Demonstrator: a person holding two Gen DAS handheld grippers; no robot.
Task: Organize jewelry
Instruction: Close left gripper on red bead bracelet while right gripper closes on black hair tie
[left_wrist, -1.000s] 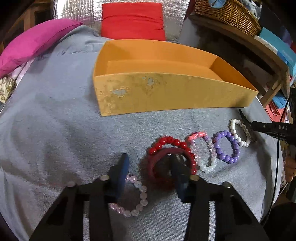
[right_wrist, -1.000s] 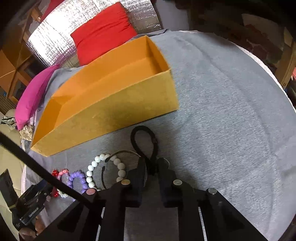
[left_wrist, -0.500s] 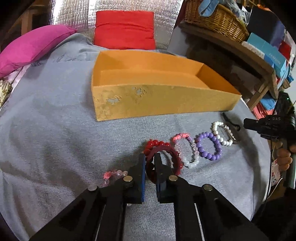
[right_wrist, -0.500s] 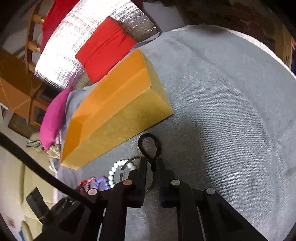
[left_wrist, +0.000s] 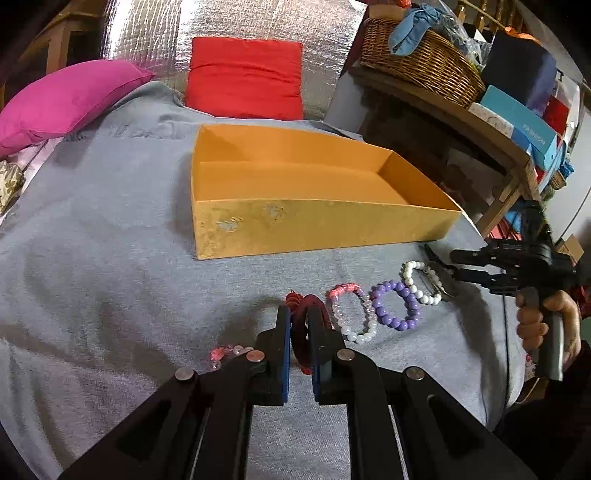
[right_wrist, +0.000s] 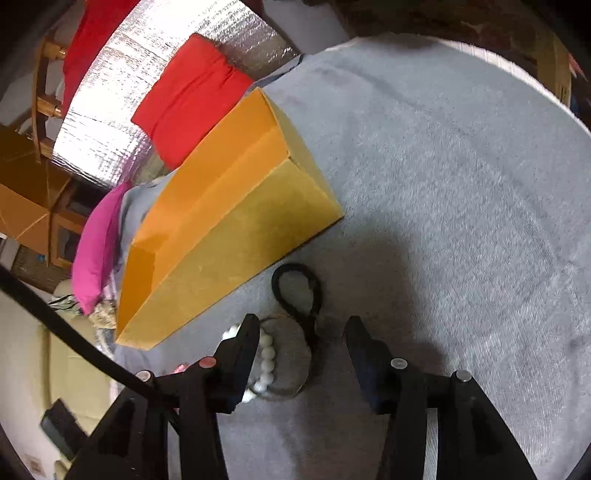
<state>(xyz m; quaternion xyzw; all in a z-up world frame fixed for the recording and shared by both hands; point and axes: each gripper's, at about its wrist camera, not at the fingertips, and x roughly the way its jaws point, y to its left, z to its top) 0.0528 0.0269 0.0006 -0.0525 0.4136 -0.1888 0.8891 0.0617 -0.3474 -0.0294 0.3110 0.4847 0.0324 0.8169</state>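
My left gripper (left_wrist: 298, 314) is shut on a dark red bracelet (left_wrist: 300, 339), which stands edge-on between its pads just above the grey cloth (left_wrist: 110, 280). A red bead bracelet (left_wrist: 293, 297) shows right behind it. The orange box (left_wrist: 295, 225) stands farther back. On the cloth lie a pink-and-clear bracelet (left_wrist: 352, 314), a purple one (left_wrist: 395, 304) and a white bead one (left_wrist: 421, 282). My right gripper (right_wrist: 303, 323) has its jaws opening. A black cord loop (right_wrist: 295, 291) lies on the cloth between and ahead of its fingers, untouched by the pads, beside the white beads (right_wrist: 267, 358).
A small pink bead bracelet (left_wrist: 225, 352) lies left of my left fingers. Red (left_wrist: 243, 77) and magenta (left_wrist: 70, 96) cushions sit behind the box. A wooden shelf with a wicker basket (left_wrist: 421, 62) stands at the right. A person's hand (left_wrist: 546, 321) holds the right gripper (left_wrist: 456, 265).
My left gripper closed on the dark red bracelet and drew it up and back. My right gripper, shut on the black cord loop before, has opened and let it go.
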